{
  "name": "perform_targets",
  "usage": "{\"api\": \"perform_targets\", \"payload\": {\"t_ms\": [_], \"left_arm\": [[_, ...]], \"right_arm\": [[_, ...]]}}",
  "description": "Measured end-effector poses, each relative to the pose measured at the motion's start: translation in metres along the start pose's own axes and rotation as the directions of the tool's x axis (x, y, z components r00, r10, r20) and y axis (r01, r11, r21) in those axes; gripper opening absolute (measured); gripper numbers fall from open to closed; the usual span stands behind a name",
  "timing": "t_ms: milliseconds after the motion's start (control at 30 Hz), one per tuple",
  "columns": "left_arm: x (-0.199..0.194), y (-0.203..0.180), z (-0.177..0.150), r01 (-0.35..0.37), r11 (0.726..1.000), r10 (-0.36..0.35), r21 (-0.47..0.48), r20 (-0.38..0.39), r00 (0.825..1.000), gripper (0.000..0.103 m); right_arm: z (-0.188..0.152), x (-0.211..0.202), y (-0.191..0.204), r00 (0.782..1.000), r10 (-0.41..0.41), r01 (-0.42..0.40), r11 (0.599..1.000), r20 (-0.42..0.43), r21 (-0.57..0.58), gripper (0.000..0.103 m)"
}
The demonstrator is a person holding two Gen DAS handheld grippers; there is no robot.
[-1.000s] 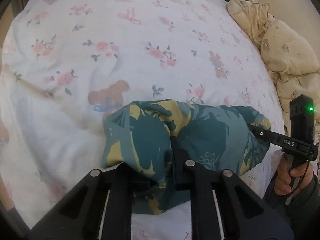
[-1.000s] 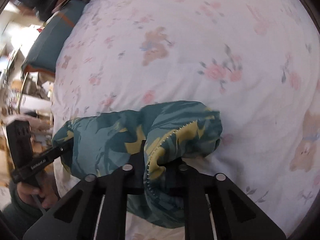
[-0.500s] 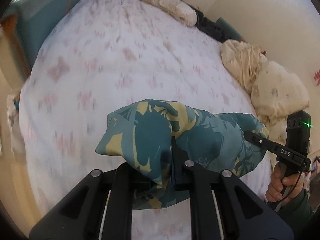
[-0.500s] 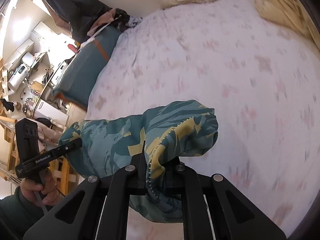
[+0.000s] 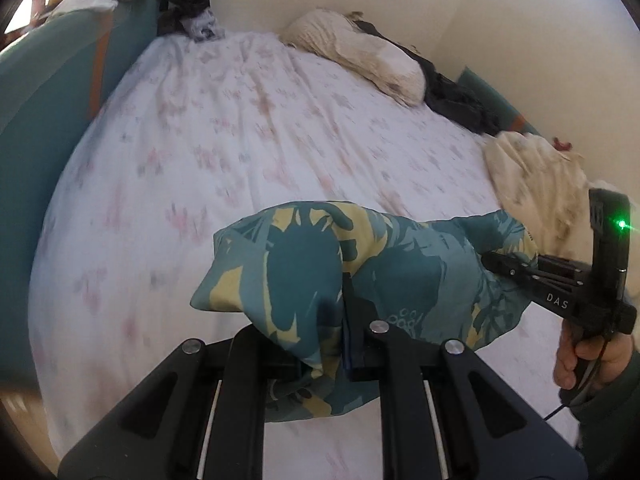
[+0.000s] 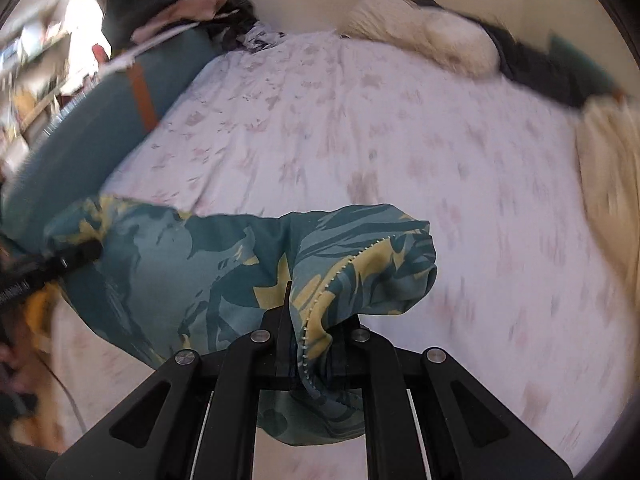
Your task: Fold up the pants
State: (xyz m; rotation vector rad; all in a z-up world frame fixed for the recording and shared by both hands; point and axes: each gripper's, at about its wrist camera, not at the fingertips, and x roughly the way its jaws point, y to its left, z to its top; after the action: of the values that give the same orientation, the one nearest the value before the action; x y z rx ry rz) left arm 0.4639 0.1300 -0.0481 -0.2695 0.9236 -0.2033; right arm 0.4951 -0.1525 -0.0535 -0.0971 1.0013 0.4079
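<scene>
The pants (image 5: 400, 272) are teal with a yellow leaf print. They hang in the air above the bed, stretched between both grippers. My left gripper (image 5: 340, 320) is shut on one end of the cloth, which drapes over its fingers. My right gripper (image 6: 308, 320) is shut on the other end of the pants (image 6: 208, 272), near a stitched hem. The right gripper also shows in the left wrist view (image 5: 492, 260), and the left gripper shows in the right wrist view (image 6: 86, 250), each pinching the cloth.
The bed has a white floral sheet (image 5: 240, 140). A cream pillow (image 5: 360, 56) and dark clothes (image 5: 460, 100) lie at its far end. A cream blanket (image 5: 536, 184) is bunched on the right. A teal padded bed side (image 5: 60, 120) runs along the left.
Both grippers have lifted the pants off the sheet and tilted up, so the far end of the bed and the wall now show. The grip on the cloth is unchanged.
</scene>
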Motion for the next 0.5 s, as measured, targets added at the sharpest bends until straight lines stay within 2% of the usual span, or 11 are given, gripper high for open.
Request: {"api": "perform_targets", "payload": {"t_ms": [67,200,300,367,400,433,467,500], "left_arm": [[0.019,0.011,0.009,-0.022,1.0,0.022,-0.011,-0.014,1.0,0.011],[0.061,0.048,0.01,0.01,0.994,-0.012,-0.109,-0.018,1.0,0.011],[0.085,0.049,0.015,-0.033,0.996,0.031,-0.08,-0.025,0.999,0.012],[0.1,0.046,0.02,-0.078,0.996,0.077,-0.039,-0.03,0.997,0.018],[0.106,0.045,0.022,-0.155,0.988,0.155,-0.001,-0.016,0.988,0.028],[0.109,0.045,0.023,-0.2,0.98,0.2,0.006,-0.014,0.98,0.037],[0.112,0.049,0.024,-0.252,0.968,0.252,0.009,-0.016,0.968,0.041],[0.114,0.055,0.025,-0.284,0.959,0.284,0.005,-0.025,0.959,0.052]], "right_arm": [[0.021,0.03,0.0,0.999,-0.016,0.015,0.999,-0.029,-0.029,0.009],[0.04,0.084,-0.006,0.997,-0.021,0.018,0.999,-0.075,-0.047,0.009],[0.05,0.107,-0.007,0.996,-0.054,0.048,0.996,-0.077,-0.074,0.009],[0.057,0.121,-0.006,0.991,-0.104,0.096,0.99,-0.078,-0.108,0.01],[0.058,0.128,-0.007,0.987,-0.138,0.127,0.984,-0.079,-0.125,0.014],[0.058,0.134,-0.008,0.981,-0.174,0.163,0.978,-0.082,-0.132,0.02],[0.057,0.141,-0.012,0.971,-0.218,0.205,0.971,-0.102,-0.127,0.024],[0.056,0.145,-0.016,0.963,-0.247,0.233,0.965,-0.11,-0.123,0.036]]}}
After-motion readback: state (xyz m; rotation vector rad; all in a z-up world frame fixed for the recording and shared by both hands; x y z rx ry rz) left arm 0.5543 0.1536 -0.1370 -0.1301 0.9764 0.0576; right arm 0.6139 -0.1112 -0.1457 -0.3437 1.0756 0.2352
